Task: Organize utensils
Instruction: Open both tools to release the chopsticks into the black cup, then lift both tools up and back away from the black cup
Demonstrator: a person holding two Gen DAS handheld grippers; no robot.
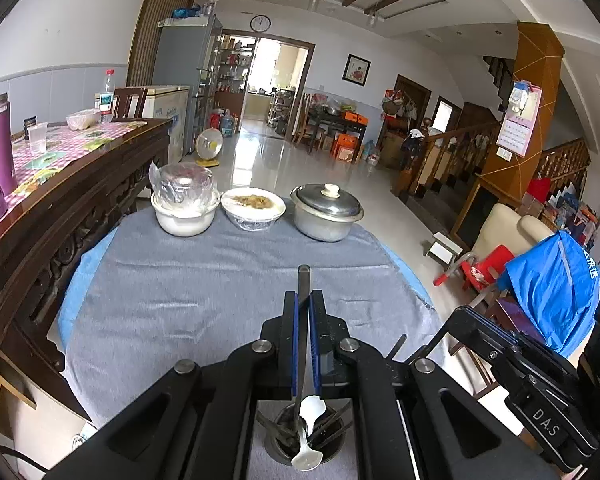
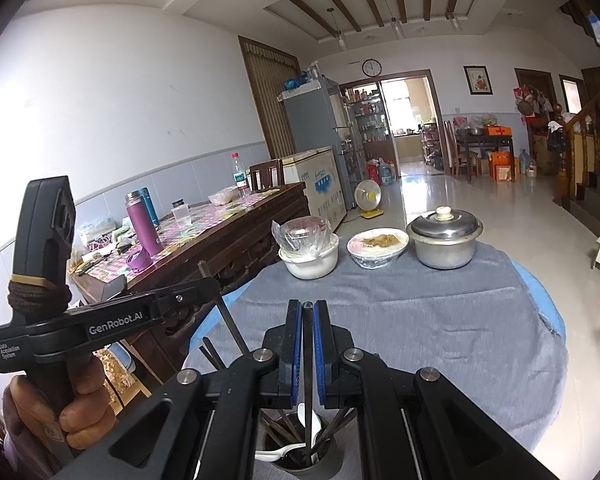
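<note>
Left wrist view: left gripper (image 1: pixel 305 300) clamped on a dark chopstick (image 1: pixel 303 280) above the utensil holder (image 1: pixel 278 452).

The blue-padded jaws stand nearly together, pressing the chopstick, whose tip projects beyond the fingertips. Directly below, the metal holder contains more dark chopsticks and two white spoons (image 1: pixel 310 412), one hanging over the near rim. The holder stands on a round table with a grey cloth (image 1: pixel 180 300). At the table's far edge, left to right: a white bowl with plastic wrap (image 1: pixel 184 216), a wrapped dish of food (image 1: pixel 254 208), a lidded metal pot (image 1: pixel 326 212). The right gripper (image 1: pixel 532 384) enters from the lower right.
</note>
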